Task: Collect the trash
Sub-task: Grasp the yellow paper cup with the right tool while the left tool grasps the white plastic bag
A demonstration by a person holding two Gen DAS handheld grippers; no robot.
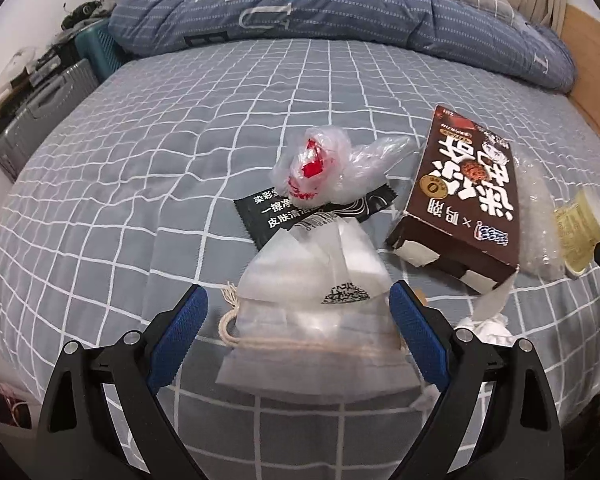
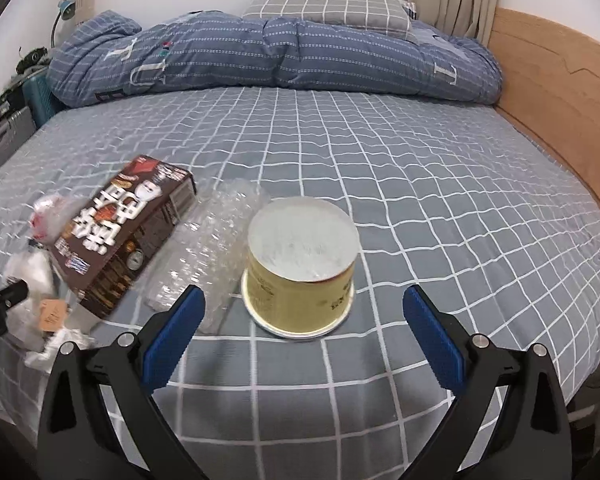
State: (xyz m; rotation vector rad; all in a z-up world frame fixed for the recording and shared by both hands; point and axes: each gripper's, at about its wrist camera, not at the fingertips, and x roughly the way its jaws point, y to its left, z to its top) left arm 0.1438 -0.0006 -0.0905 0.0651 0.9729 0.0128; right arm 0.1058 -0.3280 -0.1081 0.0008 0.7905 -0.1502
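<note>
Trash lies on a grey checked bed. In the left wrist view my left gripper (image 1: 298, 300) is open, its blue pads either side of a white translucent drawstring pouch (image 1: 312, 304). Beyond it lie a black sachet (image 1: 284, 212), a crumpled clear bag with red print (image 1: 320, 168) and a brown box (image 1: 464, 196). In the right wrist view my right gripper (image 2: 304, 302) is open around an upturned yellow paper cup (image 2: 300, 264), not touching it. Bubble wrap (image 2: 216, 240) and the brown box (image 2: 124, 228) lie left of the cup.
A folded blue quilt (image 2: 276, 56) and a pillow (image 2: 332, 4) lie at the far end of the bed. A wooden bed board (image 2: 560, 92) runs along the right. Suitcases (image 1: 40, 112) stand off the left edge. Crumpled white tissue (image 1: 488, 326) lies by the box.
</note>
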